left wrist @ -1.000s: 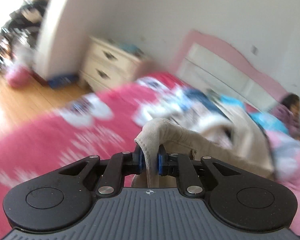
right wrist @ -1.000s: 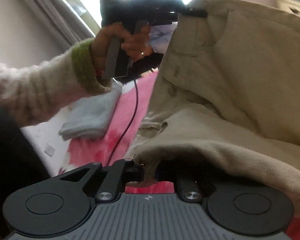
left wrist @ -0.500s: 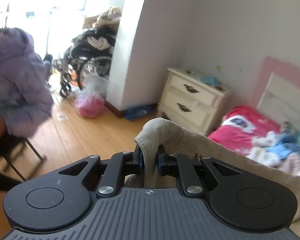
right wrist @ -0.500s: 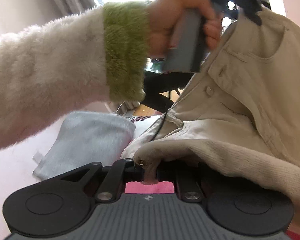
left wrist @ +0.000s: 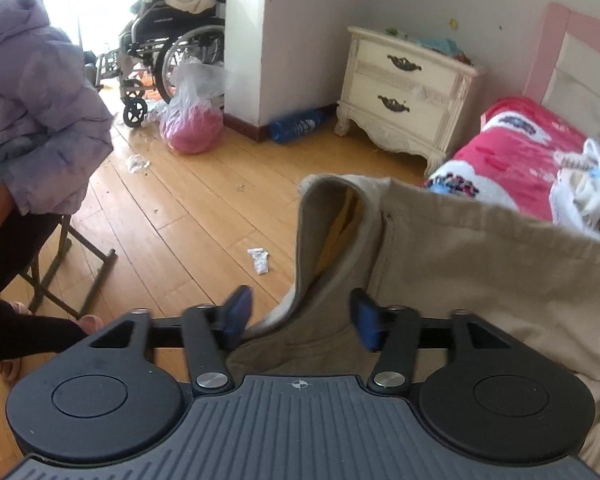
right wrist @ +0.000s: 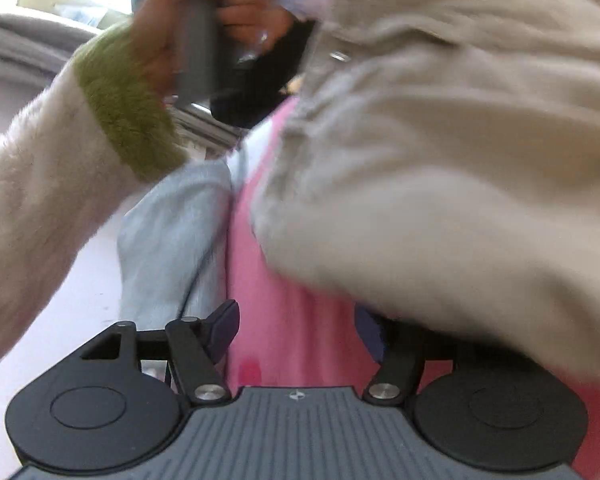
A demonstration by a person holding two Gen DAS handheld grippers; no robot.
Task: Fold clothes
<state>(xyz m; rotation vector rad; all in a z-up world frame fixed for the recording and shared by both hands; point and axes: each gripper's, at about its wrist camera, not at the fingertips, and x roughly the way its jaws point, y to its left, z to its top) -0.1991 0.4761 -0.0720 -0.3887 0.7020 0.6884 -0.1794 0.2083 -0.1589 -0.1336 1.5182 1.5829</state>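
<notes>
Both claws just opened, releasing beige trousers (left wrist: 480,264); left claw (left wrist: 300,318), right claw (right wrist: 296,332) empty-jawed.

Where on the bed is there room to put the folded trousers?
Bare pink bedspread lies between the grey folded cloth and the beige trousers. By the headboard it is crowded: a heap of clothes sits there.
</notes>
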